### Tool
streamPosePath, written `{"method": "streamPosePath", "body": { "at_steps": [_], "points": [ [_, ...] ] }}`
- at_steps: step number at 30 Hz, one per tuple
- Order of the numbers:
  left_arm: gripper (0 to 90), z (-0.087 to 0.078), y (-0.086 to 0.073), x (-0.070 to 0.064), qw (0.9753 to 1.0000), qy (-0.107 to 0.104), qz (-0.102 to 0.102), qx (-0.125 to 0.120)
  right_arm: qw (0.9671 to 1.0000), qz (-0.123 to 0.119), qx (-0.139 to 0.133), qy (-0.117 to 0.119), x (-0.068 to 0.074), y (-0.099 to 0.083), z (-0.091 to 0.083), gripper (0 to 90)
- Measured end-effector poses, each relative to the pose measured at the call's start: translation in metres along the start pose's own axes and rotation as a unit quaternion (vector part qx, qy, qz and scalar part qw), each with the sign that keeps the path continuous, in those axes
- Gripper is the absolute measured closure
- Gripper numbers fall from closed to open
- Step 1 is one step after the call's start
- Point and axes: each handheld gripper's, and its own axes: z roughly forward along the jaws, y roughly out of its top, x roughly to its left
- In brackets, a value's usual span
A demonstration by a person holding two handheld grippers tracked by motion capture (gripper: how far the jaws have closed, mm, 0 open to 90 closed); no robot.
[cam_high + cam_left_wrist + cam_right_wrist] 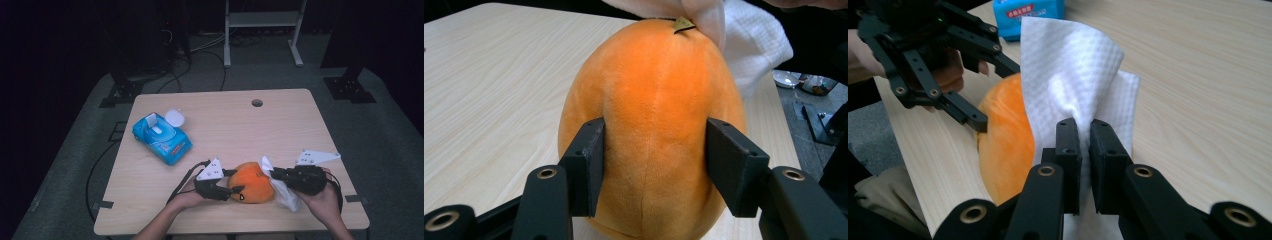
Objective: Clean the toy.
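Note:
An orange plush fruit lies near the table's front edge. My left gripper is shut on it, one jaw pressed into each side of the plush; the left gripper view shows this grip close up. My right gripper is shut on a white tissue. In the right gripper view the jaws pinch the tissue, which drapes against the right side of the plush. The left gripper shows beyond it. The tissue covers the plush's far top.
A blue tissue pack lies on the table's left half, with a white round lid behind it. The wooden table has a cable hole near its far edge. A white frame stands on the floor beyond.

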Motion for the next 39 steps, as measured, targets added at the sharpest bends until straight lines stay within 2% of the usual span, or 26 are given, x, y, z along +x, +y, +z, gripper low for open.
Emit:
{"method": "streamPosePath", "body": {
  "at_steps": [4, 7, 9, 11, 14, 16, 19, 20, 22, 23, 24, 26, 28, 31, 33, 36, 39],
  "points": [
    [43.6, -0.004, -0.004, 0.004, 1.0, -0.002, -0.005, 0.002, 0.9999, 0.0, -0.005, 0.012, -0.001, 0.003, 0.006, 82.9],
    [43.6, -0.004, -0.004, 0.003, 1.0, -0.001, -0.003, 0.004, 1.0, 0.007, 0.0, 0.001, -0.007, -0.001, 0.005, 83.0],
    [43.6, -0.002, -0.001, 0.002, 1.0, -0.002, 0.0, 0.004, 0.9999, 0.017, 0.0, 0.001, -0.011, -0.002, 0.003, 82.9],
    [43.7, 0.0, 0.0, 0.0, 1.0, -0.003, 0.004, 0.007, 0.9999, 0.015, -0.001, 0.0, -0.01, 0.001, 0.002, 82.9],
    [44.0, -0.002, -0.002, 0.002, 1.0, -0.002, 0.0, 0.009, 0.9998, 0.004, -0.011, 0.015, -0.001, 0.01, 0.006, 82.9],
    [44.1, -0.004, -0.005, 0.004, 0.9999, -0.002, -0.003, 0.012, 0.9998, -0.005, -0.008, 0.02, 0.002, 0.013, 0.011, 82.9],
    [44.1, -0.006, -0.007, 0.006, 0.9999, -0.003, -0.008, 0.009, 0.9999, -0.002, -0.001, 0.014, -0.003, 0.009, 0.013, 82.9],
    [44.0, -0.006, -0.007, 0.006, 0.9999, -0.004, -0.007, 0.008, 1.0, 0.001, 0.003, 0.007, -0.006, 0.006, 0.012, 82.9],
    [44.0, -0.004, -0.004, 0.004, 0.9999, -0.006, 0.001, 0.009, 0.9997, 0.021, 0.001, 0.015, -0.012, 0.001, 0.008, 82.9],
    [43.9, -0.002, -0.002, 0.002, 0.9999, -0.005, 0.007, 0.009, 0.9996, 0.024, 0.001, 0.016, -0.013, 0.0, 0.007, 82.9],
    [43.8, -0.001, 0.0, 0.0, 0.9999, -0.006, 0.01, 0.009, 0.9996, 0.023, 0.0, 0.015, -0.012, 0.001, 0.006, 82.9],
    [43.9, 0.001, 0.001, -0.002, 0.9998, -0.006, 0.014, 0.011, 0.9993, 0.022, -0.009, 0.028, -0.008, 0.007, 0.006, 82.9],
    [44.0, 0.001, 0.001, -0.003, 0.9998, -0.007, 0.017, 0.012, 0.9993, 0.008, -0.011, 0.033, -0.002, 0.015, 0.01, 82.9],
    [44.1, -0.003, -0.003, 0.0, 0.9998, -0.008, 0.01, 0.013, 0.9994, -0.004, -0.006, 0.035, 0.001, 0.021, 0.017, 82.9],
    [44.0, -0.004, -0.004, 0.001, 0.9999, -0.009, 0.005, 0.012, 0.9997, -0.001, 0.006, 0.025, -0.004, 0.018, 0.02, 82.9],
    [42.9, -0.004, -0.004, 0.002, 0.9998, -0.017, -0.003, 0.009, 0.9993, 0.026, 0.004, 0.025, -0.014, 0.007, 0.017, 82.9],
    [33.6, -0.004, 0.001, 0.002, 0.9994, -0.027, -0.018, 0.006, 0.9988, 0.035, 0.004, 0.034, -0.013, -0.002, 0.014, 83.1]
  ]
}}
